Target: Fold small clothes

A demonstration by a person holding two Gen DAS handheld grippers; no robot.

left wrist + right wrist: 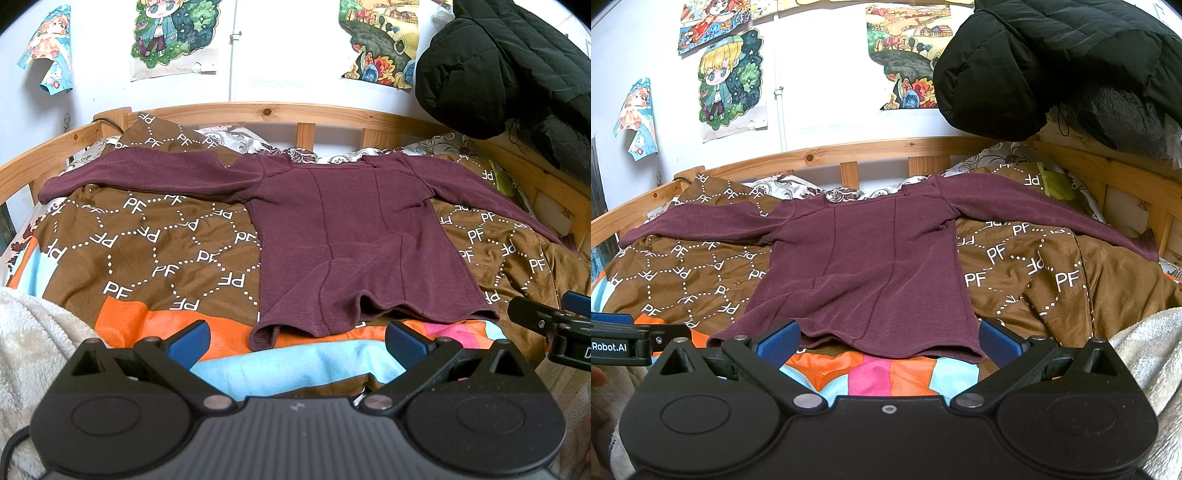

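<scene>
a maroon long-sleeved top (pixel 343 236) lies flat, sleeves spread, on a brown "pf" blanket (pixel 147 243) over the wooden bed frame (pixel 280 110); a black jacket (pixel 509 62) hangs at the far right; left gripper (pixel 295 345) and right gripper (pixel 886 343) both gape, released, near its hem

A wooden-railed bed (pixel 280 110) carried a brown "PF" patterned quilt (pixel 147 240); a maroon long-sleeved top (pixel 351 236) lay spread flat on it, sleeves outstretched.
</scene>
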